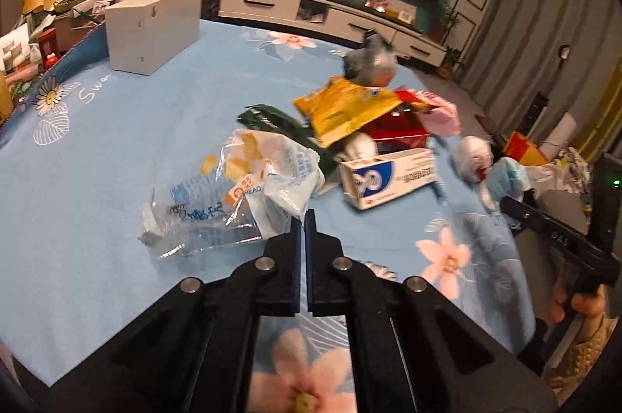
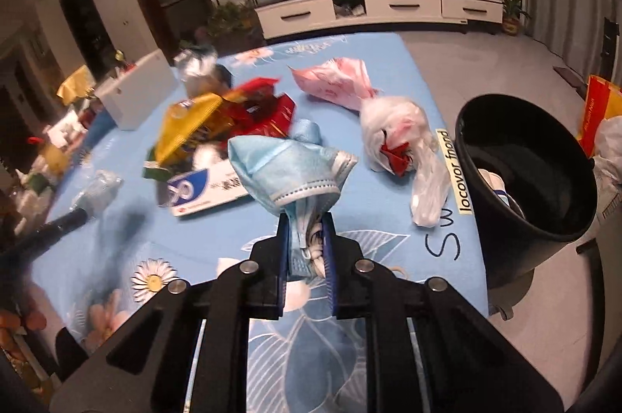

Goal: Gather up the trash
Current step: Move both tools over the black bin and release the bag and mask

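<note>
My right gripper (image 2: 307,222) is shut on a crumpled blue face mask (image 2: 289,168) and holds it above the table, left of the black bin (image 2: 528,175). My left gripper (image 1: 302,218) is shut on the edge of a clear and white bread wrapper (image 1: 241,187) that lies on the blue cloth. Behind it sits a trash pile: a yellow packet (image 1: 346,107), a red box (image 1: 396,129), a white and blue medicine box (image 1: 388,175), a white tied bag (image 2: 396,137) and a pink bag (image 2: 338,82).
A white box (image 1: 153,30) stands at the table's far left corner. The black bin stands on the floor off the table's right edge, with some trash inside. A TV cabinet (image 2: 381,8) runs along the far wall. Clutter lies beyond the left edge.
</note>
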